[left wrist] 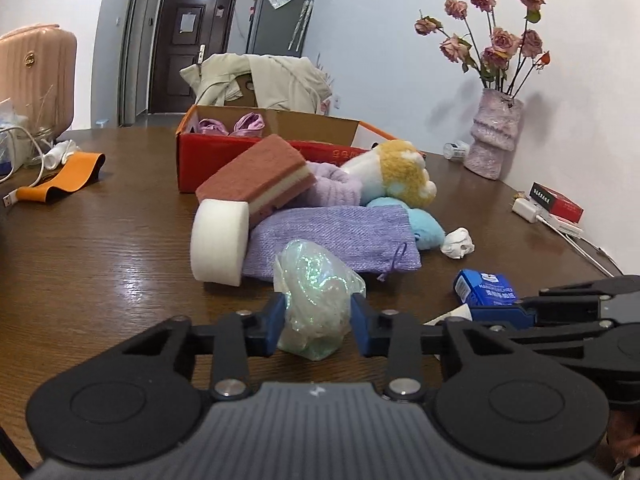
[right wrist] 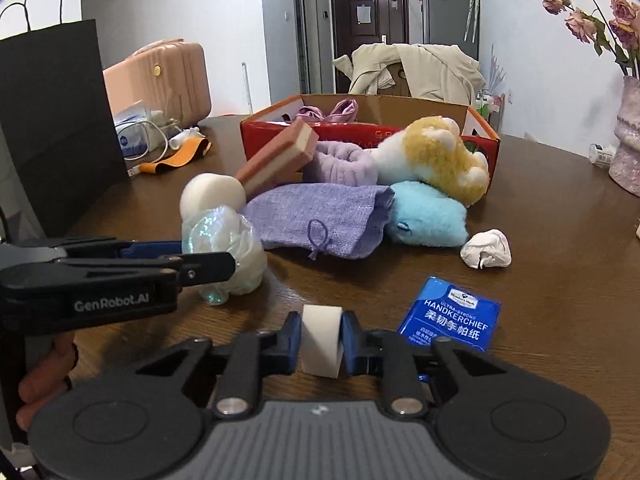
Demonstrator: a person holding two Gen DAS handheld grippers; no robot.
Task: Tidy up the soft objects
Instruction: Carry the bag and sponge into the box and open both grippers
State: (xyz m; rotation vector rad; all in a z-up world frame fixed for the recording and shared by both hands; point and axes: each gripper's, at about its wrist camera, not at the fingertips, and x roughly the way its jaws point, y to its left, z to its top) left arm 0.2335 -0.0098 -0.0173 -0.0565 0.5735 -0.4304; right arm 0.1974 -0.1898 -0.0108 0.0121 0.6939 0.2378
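My left gripper (left wrist: 318, 318) is shut on a shimmery clear plastic bag (left wrist: 316, 300), whose sides its blue pads press in; the same bag (right wrist: 224, 248) shows in the right wrist view, held by the left gripper (right wrist: 208, 260). My right gripper (right wrist: 322, 338) is shut on a small white sponge block (right wrist: 322, 338) low over the table. Behind lie a white round sponge (left wrist: 218, 240), a pink sponge (left wrist: 260, 180), a purple knit pouch (left wrist: 332, 236), a purple fuzzy band (left wrist: 336, 184), a blue plush (right wrist: 428, 216) and a white-and-yellow plush toy (left wrist: 400, 172). The red cardboard box (left wrist: 224, 156) stands open behind them.
A blue handkerchief pack (right wrist: 450, 316) and a crumpled white tissue (right wrist: 486, 248) lie on the brown table (left wrist: 100, 240). A vase of dried roses (left wrist: 494, 136) stands at the right wall, a black paper bag (right wrist: 56, 120) at the left. Cables and an orange strap (left wrist: 60, 178) lie far left.
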